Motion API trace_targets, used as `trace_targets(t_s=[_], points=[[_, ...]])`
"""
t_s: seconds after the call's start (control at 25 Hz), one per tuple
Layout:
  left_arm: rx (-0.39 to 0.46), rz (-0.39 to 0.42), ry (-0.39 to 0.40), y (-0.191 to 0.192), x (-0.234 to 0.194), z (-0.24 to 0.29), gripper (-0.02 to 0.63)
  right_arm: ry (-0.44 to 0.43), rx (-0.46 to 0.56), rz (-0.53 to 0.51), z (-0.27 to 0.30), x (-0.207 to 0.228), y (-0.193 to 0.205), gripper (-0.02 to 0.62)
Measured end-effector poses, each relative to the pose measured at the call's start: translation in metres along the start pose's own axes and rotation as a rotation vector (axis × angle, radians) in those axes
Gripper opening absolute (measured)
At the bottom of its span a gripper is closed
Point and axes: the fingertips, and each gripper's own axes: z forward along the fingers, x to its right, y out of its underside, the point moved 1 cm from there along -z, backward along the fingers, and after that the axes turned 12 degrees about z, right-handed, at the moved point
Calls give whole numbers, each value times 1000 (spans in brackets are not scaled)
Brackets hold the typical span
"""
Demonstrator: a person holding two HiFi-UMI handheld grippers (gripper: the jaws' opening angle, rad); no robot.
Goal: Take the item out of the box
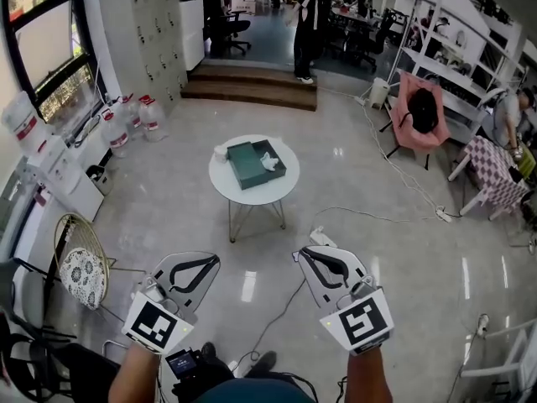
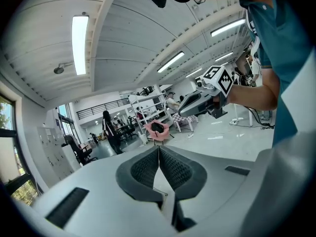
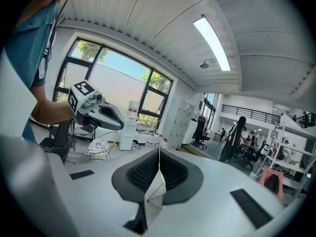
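A dark green open box (image 1: 253,166) lies on a small round white table (image 1: 252,196) in the middle of the head view. A crumpled white item (image 1: 268,160) lies inside it, towards its right side. A small white object (image 1: 221,152) stands on the table beside the box's left edge. My left gripper (image 1: 206,263) and right gripper (image 1: 307,255) are held low in the head view, well short of the table, both pointing towards it. Both are shut and hold nothing. The left gripper's jaws (image 2: 159,150) meet at the tips, as do the right gripper's (image 3: 159,154).
A wire chair with a patterned cushion (image 1: 82,272) stands at the left. Water bottles (image 1: 127,124) line the left wall. A pink chair (image 1: 418,112) and shelving are at the right. A cable (image 1: 369,217) runs over the glossy floor. A person (image 1: 310,23) stands beyond wooden steps (image 1: 252,86).
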Motion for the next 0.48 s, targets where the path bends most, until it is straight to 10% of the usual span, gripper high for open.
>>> trace_targets(t_s=[0.48], points=[[64,7,100,18,-38,75,20,96,-48,43,32,54,12,38]])
